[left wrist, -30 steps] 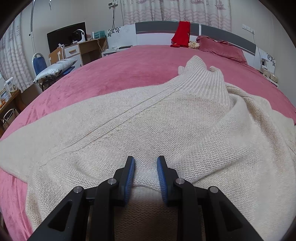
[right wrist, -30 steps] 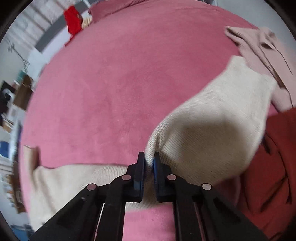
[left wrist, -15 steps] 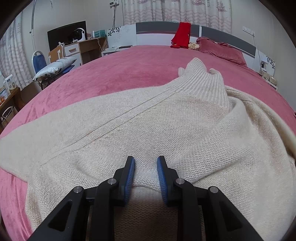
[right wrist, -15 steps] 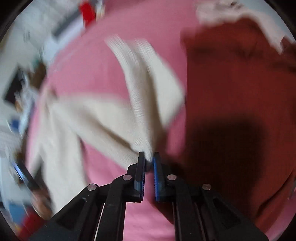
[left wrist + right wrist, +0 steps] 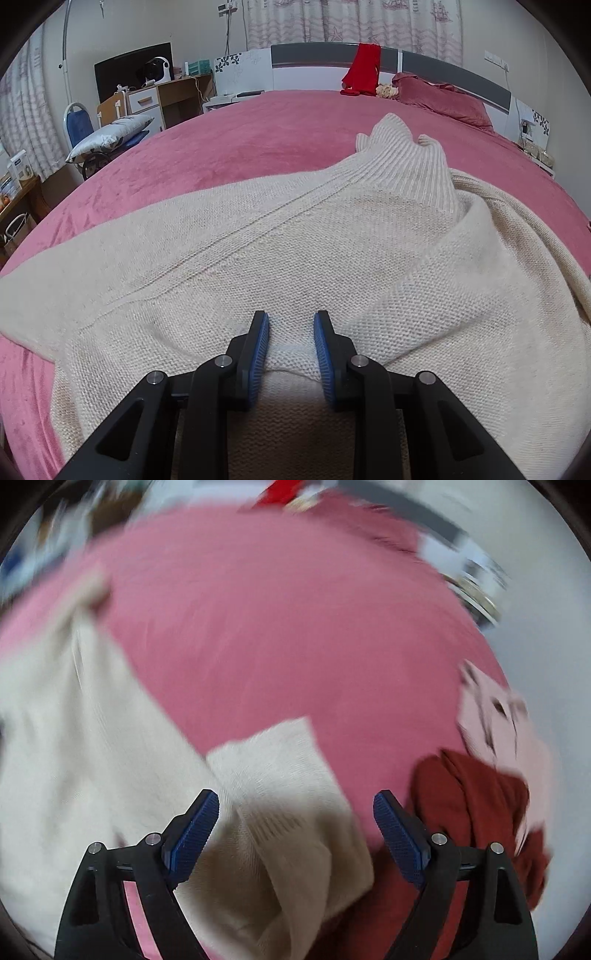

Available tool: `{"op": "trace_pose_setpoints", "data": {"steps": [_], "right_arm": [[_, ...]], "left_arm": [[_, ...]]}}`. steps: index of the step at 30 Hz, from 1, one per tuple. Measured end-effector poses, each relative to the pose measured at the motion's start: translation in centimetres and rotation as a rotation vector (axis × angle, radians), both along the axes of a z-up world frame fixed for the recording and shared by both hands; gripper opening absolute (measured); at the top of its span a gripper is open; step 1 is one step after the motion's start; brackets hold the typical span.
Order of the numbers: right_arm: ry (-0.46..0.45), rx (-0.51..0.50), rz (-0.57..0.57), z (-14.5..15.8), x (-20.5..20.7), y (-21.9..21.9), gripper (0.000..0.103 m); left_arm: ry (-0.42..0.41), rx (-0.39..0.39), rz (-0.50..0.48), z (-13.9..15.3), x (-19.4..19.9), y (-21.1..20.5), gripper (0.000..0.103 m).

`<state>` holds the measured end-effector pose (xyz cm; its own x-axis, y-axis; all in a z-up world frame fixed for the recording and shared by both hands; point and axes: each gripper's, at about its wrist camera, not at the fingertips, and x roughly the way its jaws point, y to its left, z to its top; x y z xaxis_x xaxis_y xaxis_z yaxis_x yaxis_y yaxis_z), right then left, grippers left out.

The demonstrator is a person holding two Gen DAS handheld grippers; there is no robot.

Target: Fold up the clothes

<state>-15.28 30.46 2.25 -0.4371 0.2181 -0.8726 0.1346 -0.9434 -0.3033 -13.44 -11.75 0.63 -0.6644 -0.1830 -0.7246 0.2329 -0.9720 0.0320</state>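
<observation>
Left wrist view: the cream sweater point(image 5: 332, 258) lies spread over the pink bed point(image 5: 240, 155), ribbed collar point(image 5: 406, 166) pointing at the headboard. The left gripper point(image 5: 291, 328) sits narrow, a bunched ridge of the knit between its blue pads point(image 5: 258, 354), so it looks clamped on the sweater. The hem under the fingers is in shadow and cut off at the bottom, and the right edge of the sweater runs out of frame. Compared to a second ago nothing here really moved, except the folded-over flap on the right looks a bit flatter.

Right wrist view: super blurry, hard to read the far room at all. The right gripper point(image 5: 295, 808) is opening, jaws already wide, and the sweater's sleeve point(image 5: 280, 805) lies loose between them, neither pad pressing it. A dark red garment point(image 5: 476, 805) and a pale pink one point(image 5: 491, 716) sit to the right. A second ago this gripper was pinched tight on that sleeve, and the view has swung since.
</observation>
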Motion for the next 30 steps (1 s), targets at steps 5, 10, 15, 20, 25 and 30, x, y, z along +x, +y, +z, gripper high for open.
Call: {"op": "trace_pose_setpoints", "data": {"steps": [5, 10, 15, 20, 25, 30], "right_arm": [[-0.120, -0.058, 0.032, -3.5, -0.7, 1.1, 0.020], [0.117, 0.026, -0.091, 2.9, 0.0, 6.7, 0.007], [0.374, 0.164, -0.370, 9.7, 1.3, 15.8, 0.007], [0.253, 0.185, -0.682, 6.6, 3.6, 23.8, 0.009], [0.307, 0.063, -0.871, 4.7, 9.1, 24.7, 0.050], [0.653, -0.092, -0.725, 8.0, 10.9, 15.3, 0.073]], "left_arm": [[0.001, 0.009, 0.000, 0.0, -0.2, 0.0, 0.025], [0.001, 0.010, 0.001, 0.0, -0.2, 0.0, 0.026], [0.002, 0.012, 0.001, 0.0, -0.2, -0.1, 0.026], [0.003, 0.015, 0.000, 0.0, -0.2, -0.1, 0.026], [0.002, 0.016, 0.000, 0.0, -0.3, -0.1, 0.025], [0.003, 0.015, -0.001, 0.0, -0.2, -0.2, 0.026]]}}
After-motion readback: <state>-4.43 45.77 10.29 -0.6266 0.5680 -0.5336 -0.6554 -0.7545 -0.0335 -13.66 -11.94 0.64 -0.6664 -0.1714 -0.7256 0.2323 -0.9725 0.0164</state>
